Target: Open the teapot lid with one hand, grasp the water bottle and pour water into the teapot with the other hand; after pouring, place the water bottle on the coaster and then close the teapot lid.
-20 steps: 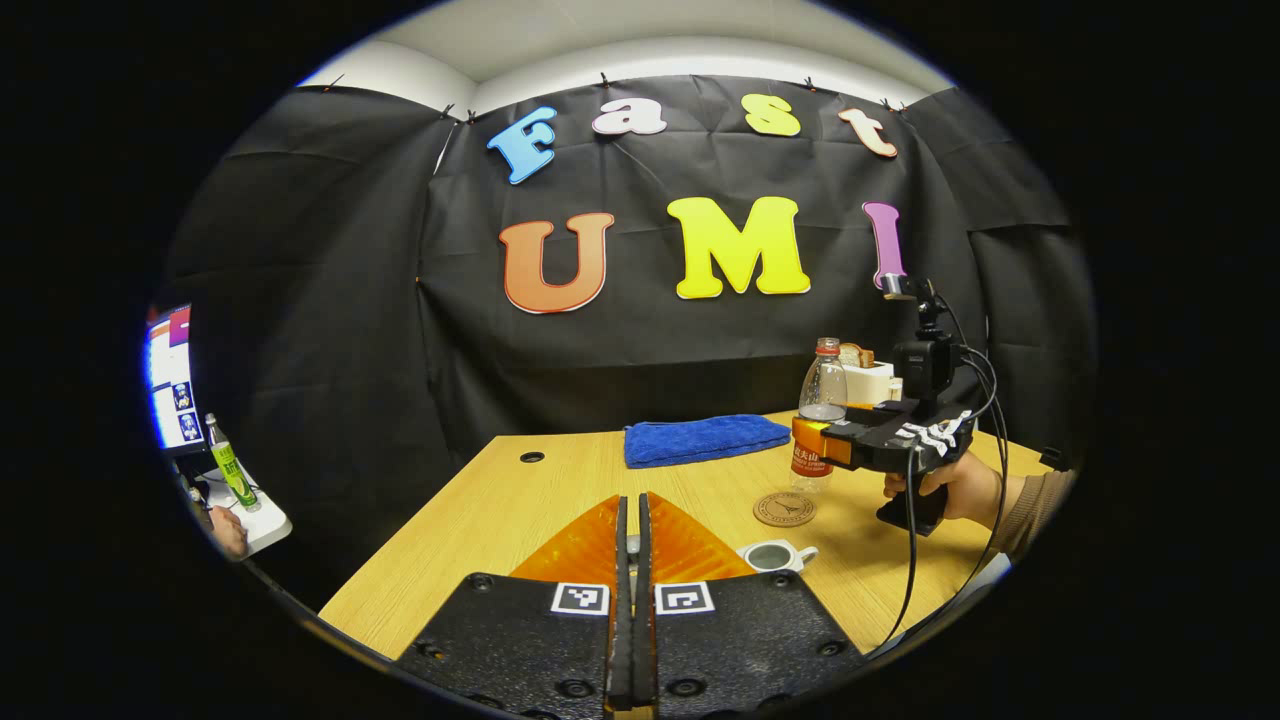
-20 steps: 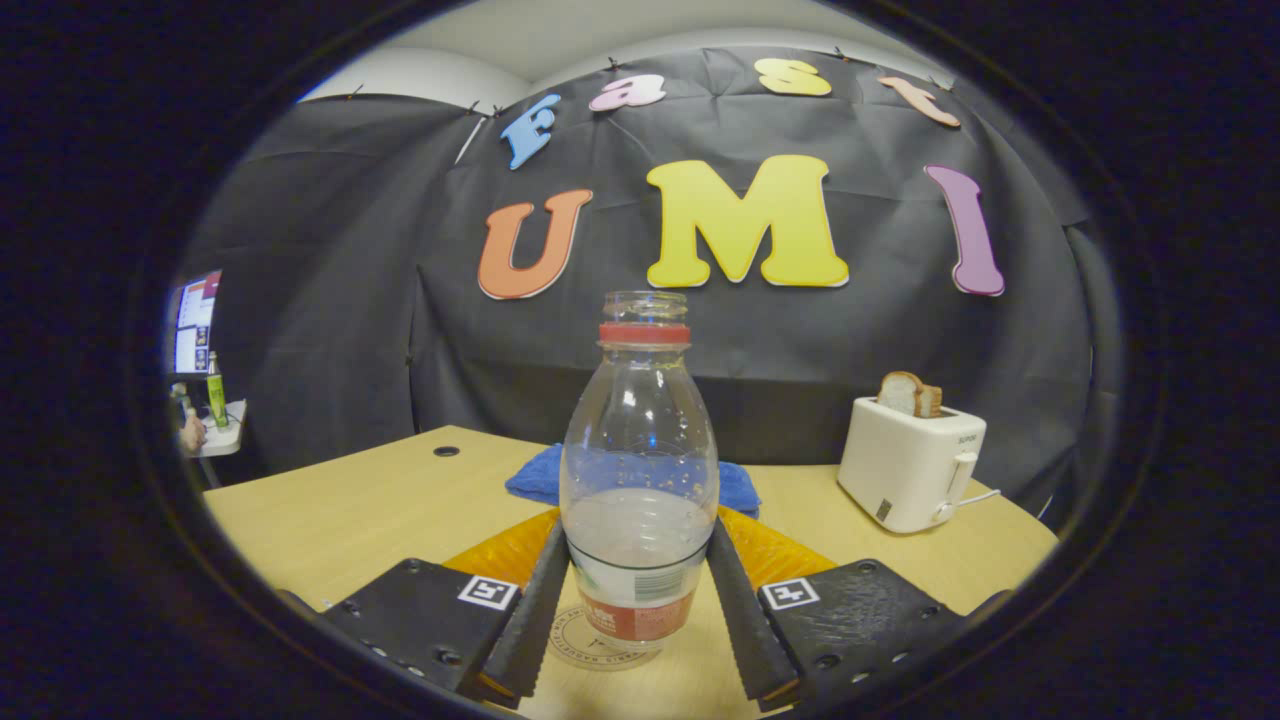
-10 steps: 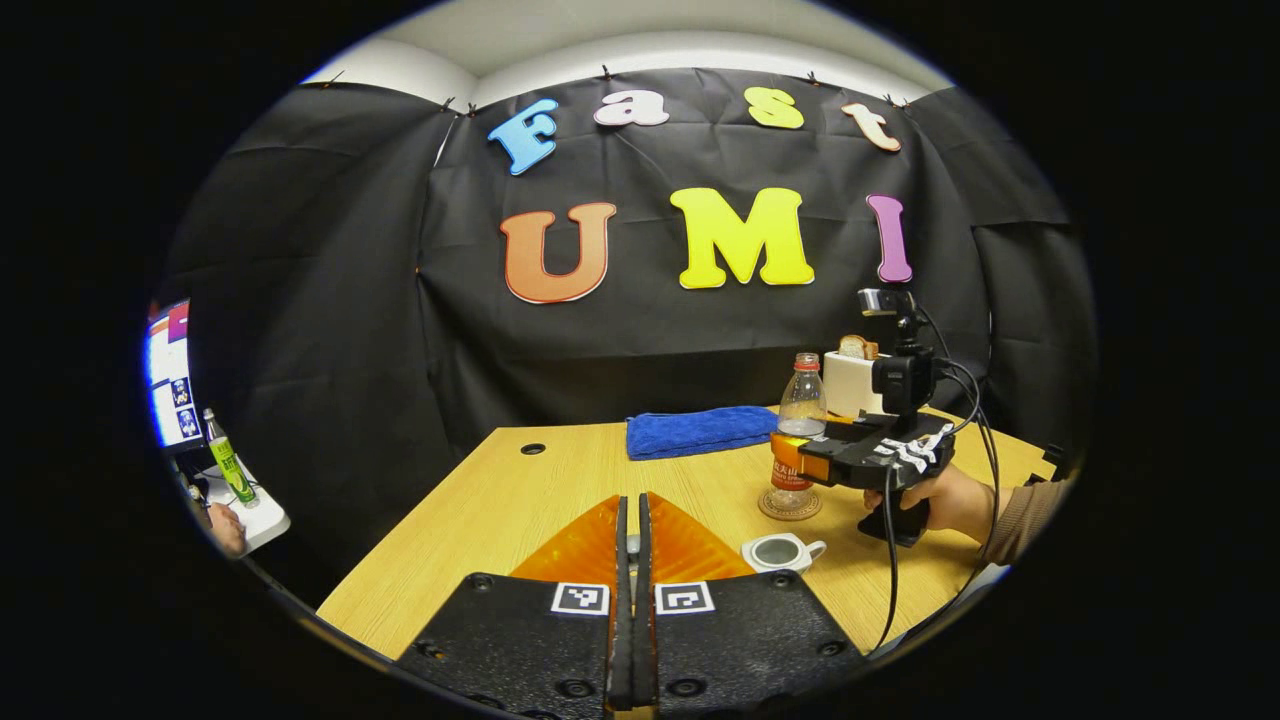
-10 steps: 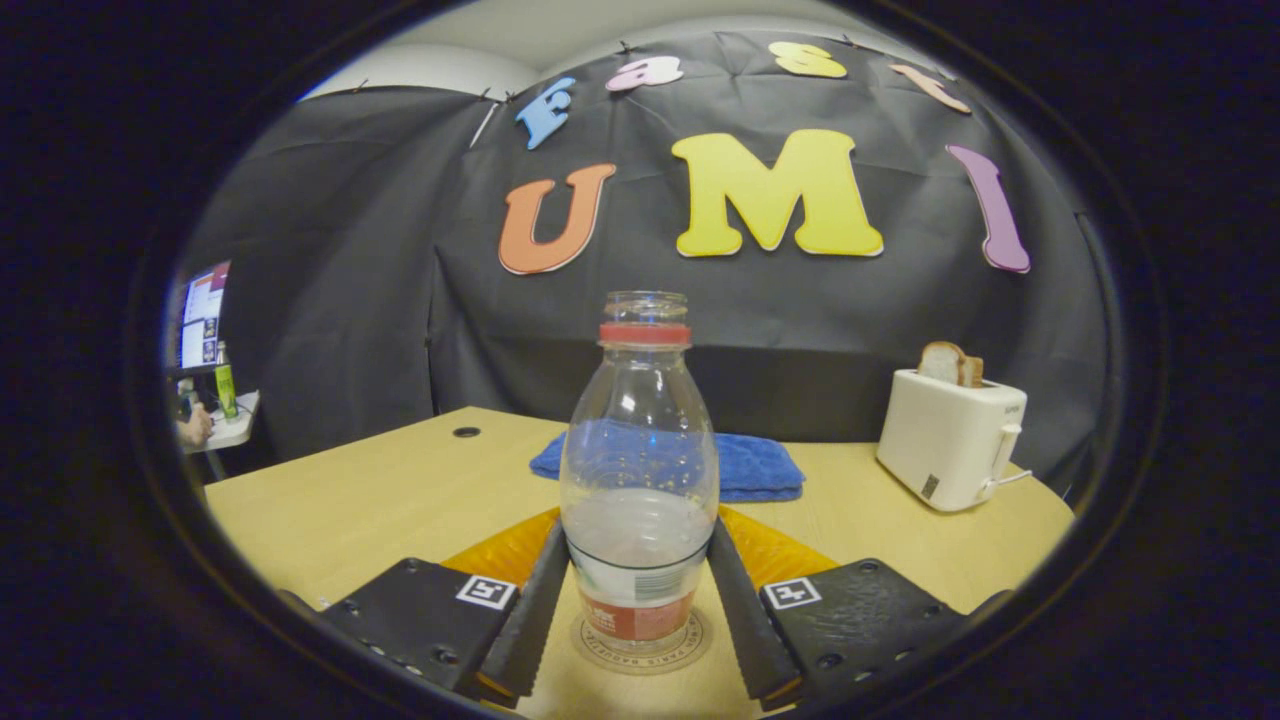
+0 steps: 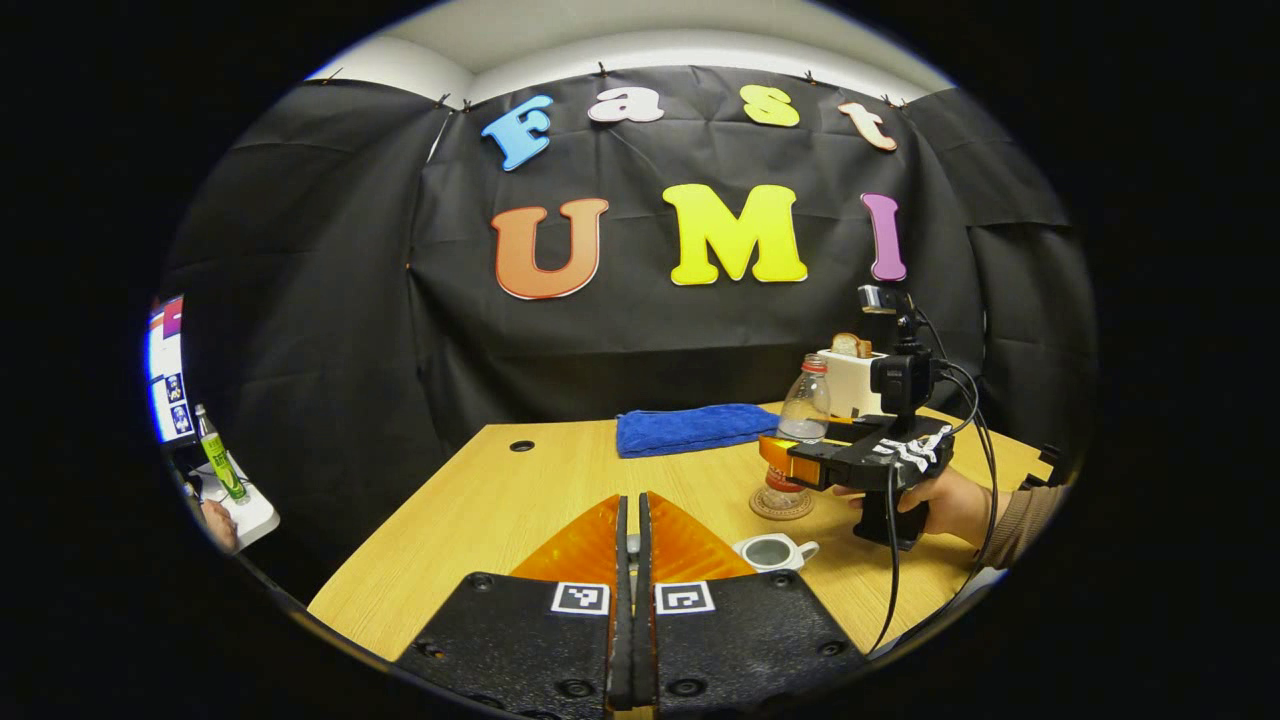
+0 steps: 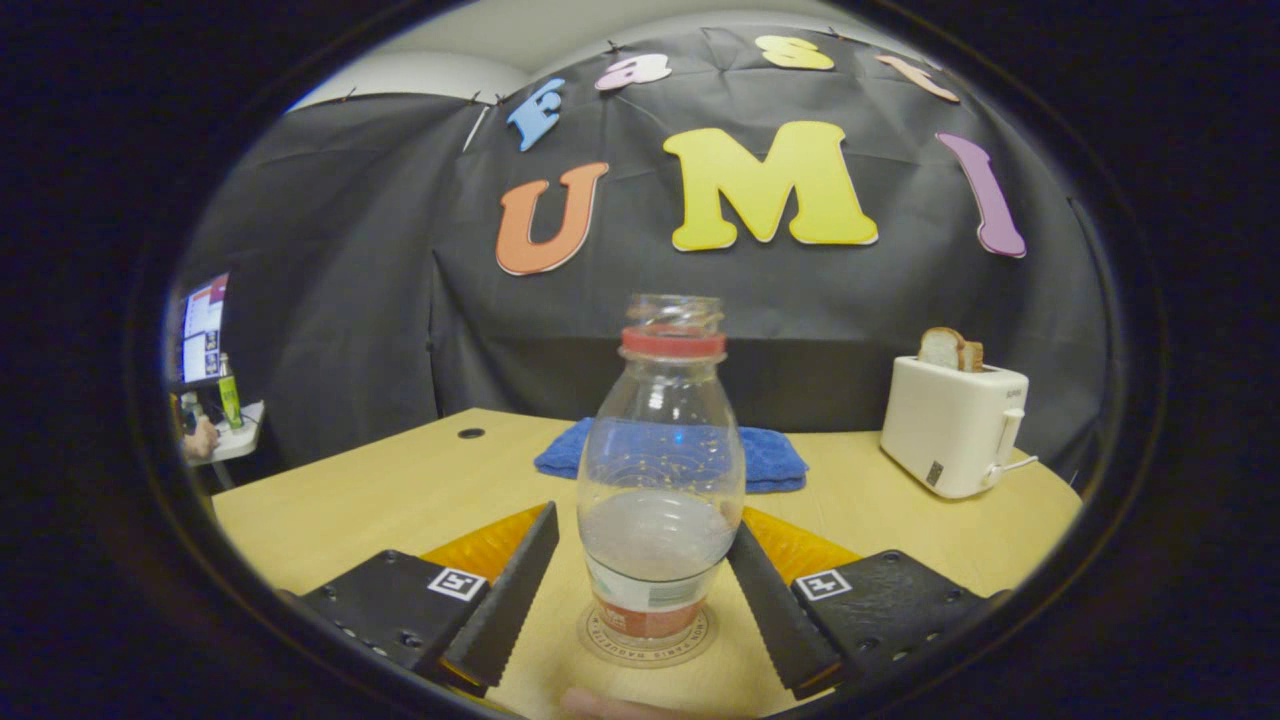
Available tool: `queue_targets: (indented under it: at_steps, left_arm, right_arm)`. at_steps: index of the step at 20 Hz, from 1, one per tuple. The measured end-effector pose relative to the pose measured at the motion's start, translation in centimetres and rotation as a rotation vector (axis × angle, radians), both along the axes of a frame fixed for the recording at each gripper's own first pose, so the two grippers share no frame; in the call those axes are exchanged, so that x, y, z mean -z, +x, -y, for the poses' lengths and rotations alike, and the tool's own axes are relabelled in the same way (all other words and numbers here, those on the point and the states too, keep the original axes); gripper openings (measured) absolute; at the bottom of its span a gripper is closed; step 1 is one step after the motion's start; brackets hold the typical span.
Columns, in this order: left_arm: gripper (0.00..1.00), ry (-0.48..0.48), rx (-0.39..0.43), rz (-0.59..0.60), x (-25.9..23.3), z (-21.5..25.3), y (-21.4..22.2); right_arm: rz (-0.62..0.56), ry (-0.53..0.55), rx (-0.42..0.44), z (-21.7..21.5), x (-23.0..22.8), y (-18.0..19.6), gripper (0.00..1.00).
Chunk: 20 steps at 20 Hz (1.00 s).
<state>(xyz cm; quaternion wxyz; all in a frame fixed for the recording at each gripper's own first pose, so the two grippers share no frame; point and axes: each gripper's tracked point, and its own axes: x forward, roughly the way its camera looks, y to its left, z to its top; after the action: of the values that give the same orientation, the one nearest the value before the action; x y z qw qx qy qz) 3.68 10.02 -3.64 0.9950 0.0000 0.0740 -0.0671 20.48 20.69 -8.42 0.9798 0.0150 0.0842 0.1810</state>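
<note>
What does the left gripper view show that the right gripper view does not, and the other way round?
The left gripper view adds the open teapot, the shut left tongs, and the hand holding the right tongs. The right gripper view adds a close look: the fingers stand apart from the water bottle, and the coaster has printed lettering. Both share the bottle upright on the coaster, the blue towel, the toaster and the table.
</note>
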Motion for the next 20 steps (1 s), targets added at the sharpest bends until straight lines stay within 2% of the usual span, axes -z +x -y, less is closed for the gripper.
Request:
queue_targets:
  at_steps: [4, 11, 15, 20]
  left_arm:
    - [0.03, 0.02, 0.015, -0.002, 0.4, 0.9, 0.2]
    - [0.03, -0.021, 0.052, 0.028, -0.2, 3.0, 0.5]
    - [0.03, 0.013, 0.059, 0.019, 0.5, 4.2, 0.7]
    - [0.03, -0.005, 0.065, 0.06, 0.2, 5.8, 1.6]
  right_arm:
    - [0.052, -0.013, 0.009, 0.7, -1.8, -0.4, 0.96]
    - [0.127, 0.026, 0.028, 2.8, -5.0, -1.8, 0.96]
    - [0.115, 0.012, 0.01, 3.6, -5.1, -2.0, 0.96]
    - [0.129, 0.023, 0.067, 8.3, -5.8, -4.0, 0.96]
